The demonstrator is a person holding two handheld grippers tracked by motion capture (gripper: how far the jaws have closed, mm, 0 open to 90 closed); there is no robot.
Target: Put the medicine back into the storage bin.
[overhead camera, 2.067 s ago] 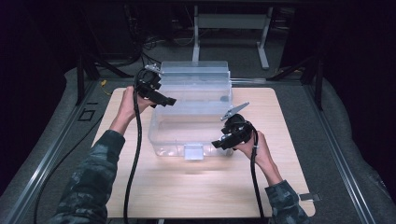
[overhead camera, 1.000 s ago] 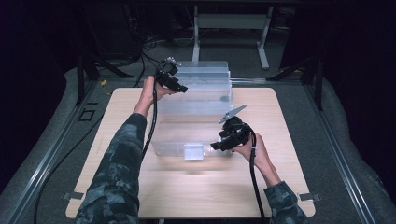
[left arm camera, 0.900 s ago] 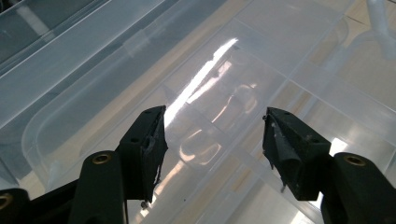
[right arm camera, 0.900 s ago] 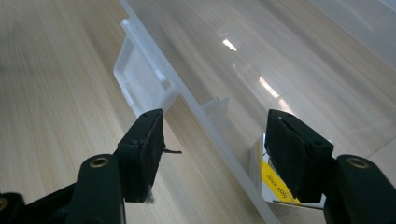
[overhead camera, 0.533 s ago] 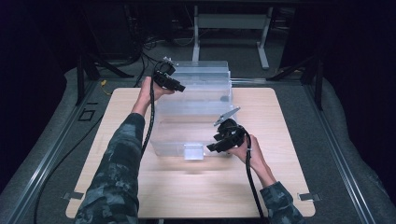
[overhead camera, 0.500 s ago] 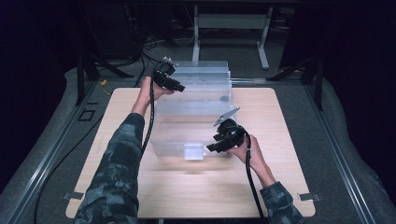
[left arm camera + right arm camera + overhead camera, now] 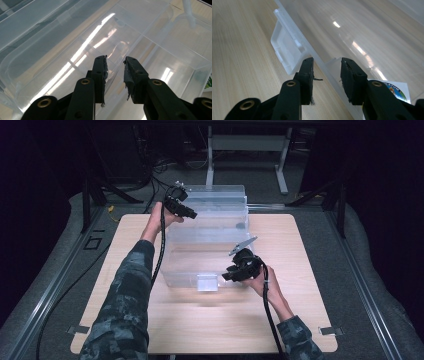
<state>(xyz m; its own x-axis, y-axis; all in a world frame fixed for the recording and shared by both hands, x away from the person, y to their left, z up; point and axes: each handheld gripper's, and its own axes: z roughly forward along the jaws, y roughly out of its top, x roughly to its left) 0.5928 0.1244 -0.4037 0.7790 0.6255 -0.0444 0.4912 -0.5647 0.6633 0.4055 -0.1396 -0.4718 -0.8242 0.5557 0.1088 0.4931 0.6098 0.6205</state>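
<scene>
Our left gripper jaws had just been closing astride the far-left rim of the clear plastic storage bin, and our right gripper jaws likewise astride its near rim at five o'clock; whether either pinched yet, we couldn't tell. The opposite-corner holds seemed meant for lifting the bin, mid-table, evenly.

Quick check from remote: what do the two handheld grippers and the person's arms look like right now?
Both the left gripper and the right gripper are black, each with two flat black jaws showing brass-coloured rivets. A black cable trails from each along the forearm. The right one carries a grey three-cornered plate. The sleeves are camouflage-patterned.
</scene>
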